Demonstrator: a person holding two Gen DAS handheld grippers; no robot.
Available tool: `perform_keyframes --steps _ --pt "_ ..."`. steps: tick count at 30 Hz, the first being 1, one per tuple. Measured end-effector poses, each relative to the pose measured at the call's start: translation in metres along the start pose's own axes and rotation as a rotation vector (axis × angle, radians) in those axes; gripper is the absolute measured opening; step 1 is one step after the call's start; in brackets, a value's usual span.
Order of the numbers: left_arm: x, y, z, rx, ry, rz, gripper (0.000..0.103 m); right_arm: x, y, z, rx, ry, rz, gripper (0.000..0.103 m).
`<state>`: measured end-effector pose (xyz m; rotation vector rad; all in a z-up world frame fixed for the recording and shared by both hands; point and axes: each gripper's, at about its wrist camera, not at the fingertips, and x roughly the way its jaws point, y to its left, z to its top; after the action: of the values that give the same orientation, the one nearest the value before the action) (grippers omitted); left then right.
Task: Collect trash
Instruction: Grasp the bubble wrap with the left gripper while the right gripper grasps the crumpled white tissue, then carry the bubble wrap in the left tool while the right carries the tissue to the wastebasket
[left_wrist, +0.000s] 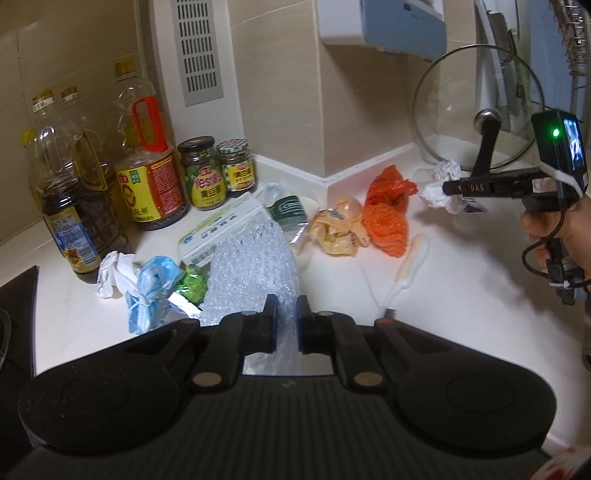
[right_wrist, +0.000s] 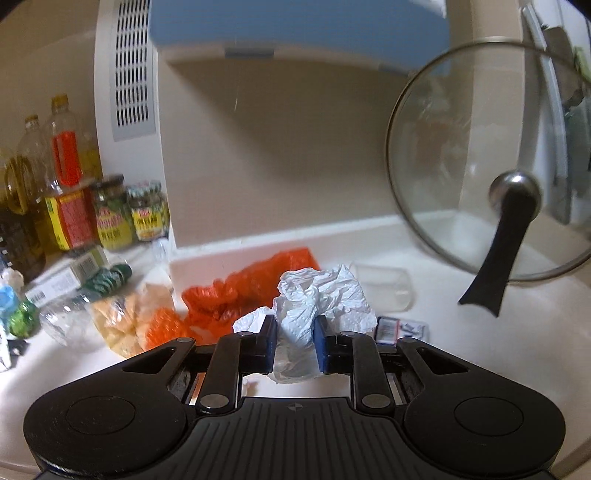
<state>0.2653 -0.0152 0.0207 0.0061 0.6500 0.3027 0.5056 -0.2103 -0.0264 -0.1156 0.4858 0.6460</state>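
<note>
My left gripper (left_wrist: 287, 306) is shut on a sheet of clear bubble wrap (left_wrist: 255, 273), which stands up from between the jaws over the white counter (left_wrist: 461, 314). My right gripper (right_wrist: 294, 325) is shut on a crumpled white paper towel (right_wrist: 321, 295) near the wall corner; in the left wrist view the same gripper (left_wrist: 448, 188), held by a hand, has the paper towel (left_wrist: 445, 171) at its tip. Loose trash lies between them: an orange net bag (left_wrist: 388, 210), a yellow wrapper (left_wrist: 340, 229), a crushed water bottle (left_wrist: 288, 214), a white carton (left_wrist: 221, 229), a blue face mask (left_wrist: 151, 288) and another white tissue (left_wrist: 110, 273).
Oil and sauce bottles (left_wrist: 147, 166) and two jars (left_wrist: 203, 173) line the back left wall. A glass pot lid (right_wrist: 480, 158) leans on the wall at right, with a clear cup (right_wrist: 388, 284) and a small packet (right_wrist: 402, 328) beside it. A dark hob edge (left_wrist: 18, 295) is at far left.
</note>
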Motion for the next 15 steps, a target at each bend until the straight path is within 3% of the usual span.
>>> perform_keyframes --steps 8,15 --pt "-0.028 -0.012 -0.018 -0.032 -0.023 -0.076 0.009 -0.078 0.020 0.006 -0.001 -0.052 0.046 0.022" --pt "-0.055 -0.014 -0.047 -0.074 -0.007 -0.129 0.009 -0.147 0.064 -0.019 -0.030 -0.022 0.142 0.022"
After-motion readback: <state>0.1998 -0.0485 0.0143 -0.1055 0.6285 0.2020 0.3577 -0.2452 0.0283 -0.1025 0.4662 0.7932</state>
